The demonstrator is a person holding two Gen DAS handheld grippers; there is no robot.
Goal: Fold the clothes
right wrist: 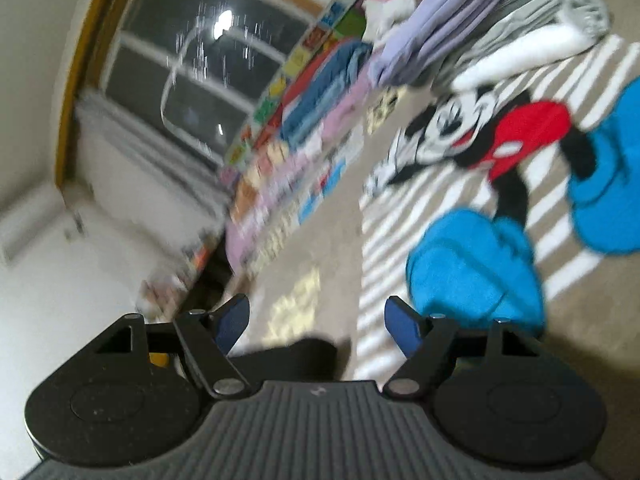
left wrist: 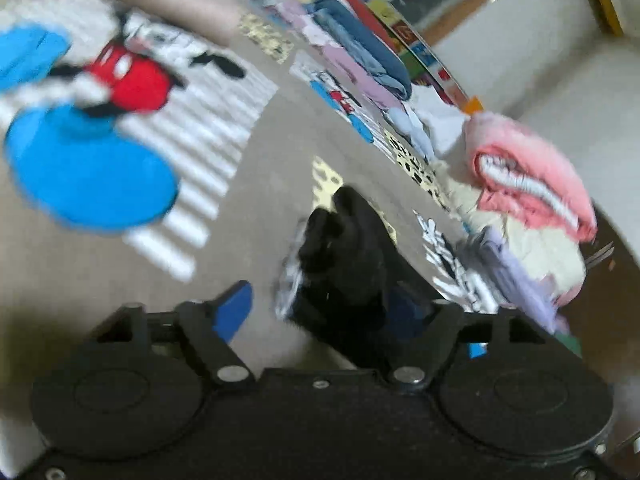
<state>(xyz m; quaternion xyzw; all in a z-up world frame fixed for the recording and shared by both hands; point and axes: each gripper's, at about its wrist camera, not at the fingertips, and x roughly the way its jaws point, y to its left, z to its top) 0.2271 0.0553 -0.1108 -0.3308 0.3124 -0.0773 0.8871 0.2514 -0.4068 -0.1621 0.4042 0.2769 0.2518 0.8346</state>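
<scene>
Both views motion-blurred. Left gripper spread; a black glove-like shape sits between its fingers, contact unclear. Right gripper spread, pinching nothing. Clothes piled far right on the cartoon-mouse rug; folded stacks along the wall. No legible writing.

A big tan blanket covers the bed or floor; which one is hard to tell. It has white stripes and a cartoon mouse with red shorts and big blue shoes. Folded clothes lie on it in a long row by the far edge: blue, pink and purple ones. A fluffy pink blanket roll sits on a pile of pale clothes near the edge.
</scene>
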